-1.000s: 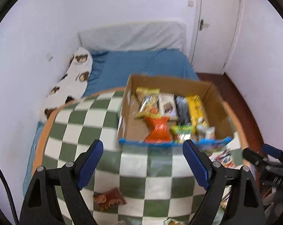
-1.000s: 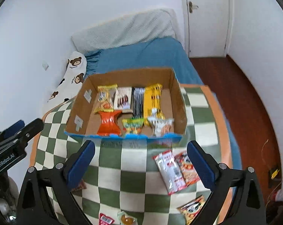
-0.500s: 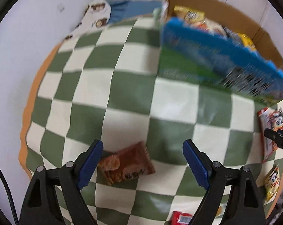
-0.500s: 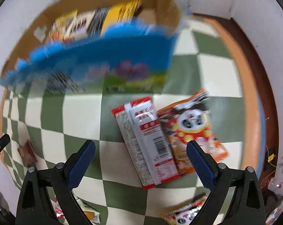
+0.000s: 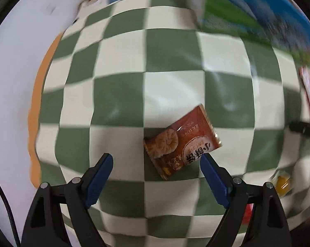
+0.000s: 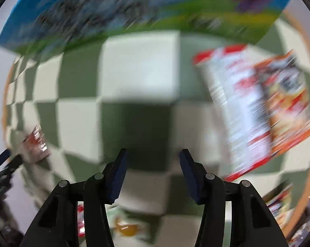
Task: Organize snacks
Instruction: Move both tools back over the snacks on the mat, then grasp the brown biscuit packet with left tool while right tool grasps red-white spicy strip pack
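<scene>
A brown snack packet lies on the green and white checkered cloth. My left gripper is open just above it, with the right fingertip at the packet's lower edge. My right gripper is open and empty over bare cloth. To its right lie a red and white packet and an orange packet. The blue side of the snack box fills the top of the right wrist view and shows blurred at upper right in the left wrist view.
A small yellow-centred snack and a red packet lie under the right gripper. The yellow snack also shows at the right in the left wrist view. The orange table rim runs along the left. The left gripper's tip shows at far left.
Both grippers dropped from looking over the box to close above the cloth. The left one moved onto the brown packet. The right one's jaws have narrowed and it shifted left of the red and white packet.
</scene>
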The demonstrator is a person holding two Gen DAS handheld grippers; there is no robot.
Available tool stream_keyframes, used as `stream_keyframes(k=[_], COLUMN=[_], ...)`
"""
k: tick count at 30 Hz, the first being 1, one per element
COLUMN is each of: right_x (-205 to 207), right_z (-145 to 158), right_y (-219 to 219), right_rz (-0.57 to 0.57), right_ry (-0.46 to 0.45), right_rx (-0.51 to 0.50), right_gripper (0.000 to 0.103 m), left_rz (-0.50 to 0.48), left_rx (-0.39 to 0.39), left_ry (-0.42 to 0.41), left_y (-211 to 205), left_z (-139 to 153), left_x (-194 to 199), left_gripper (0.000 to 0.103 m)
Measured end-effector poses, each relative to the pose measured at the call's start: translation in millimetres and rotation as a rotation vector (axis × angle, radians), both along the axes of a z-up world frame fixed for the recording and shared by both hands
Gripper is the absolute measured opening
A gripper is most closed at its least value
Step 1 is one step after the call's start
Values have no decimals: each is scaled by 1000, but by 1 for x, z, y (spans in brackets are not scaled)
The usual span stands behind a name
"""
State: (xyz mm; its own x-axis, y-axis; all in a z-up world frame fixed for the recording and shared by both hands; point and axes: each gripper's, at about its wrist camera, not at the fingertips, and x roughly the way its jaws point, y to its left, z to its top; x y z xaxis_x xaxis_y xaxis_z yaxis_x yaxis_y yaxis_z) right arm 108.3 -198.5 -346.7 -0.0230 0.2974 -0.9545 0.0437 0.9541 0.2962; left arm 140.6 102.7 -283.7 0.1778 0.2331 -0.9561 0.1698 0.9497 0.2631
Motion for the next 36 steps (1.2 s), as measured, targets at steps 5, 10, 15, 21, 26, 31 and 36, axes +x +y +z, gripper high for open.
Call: stream_keyframes(k=[5,10,15,21,26,31,36], right_x=[-10,-2,29,55,53,39,37], right_z=[0,21,36,8,-2,2,6], right_y=[0,-35,-72,-109,-120,-98,-96], right_rz=[-16,-42,-82,-73,-124,-88,-124], right_ry=[18,-41,-87,-48,-24,0,-29], right_rx=[49,-21,-97,-148,-69,19,-48], right_gripper=[59,74,78,78,74,71,72], left_rz=[-300,-395,-60,273,245,232,214], left_rx=[155,179,-92,-360,-388,-407,-357], left_ry=[63,153,145,191,229,246,241], left_y=[-41,-53,-31,-7,-11,-3,-6], left_z=[-30,-60,-38,-41,-46,-52,-59], left_x=[2,7,36,52,43,37,37], left_gripper=[87,75,57,58,65,66,66])
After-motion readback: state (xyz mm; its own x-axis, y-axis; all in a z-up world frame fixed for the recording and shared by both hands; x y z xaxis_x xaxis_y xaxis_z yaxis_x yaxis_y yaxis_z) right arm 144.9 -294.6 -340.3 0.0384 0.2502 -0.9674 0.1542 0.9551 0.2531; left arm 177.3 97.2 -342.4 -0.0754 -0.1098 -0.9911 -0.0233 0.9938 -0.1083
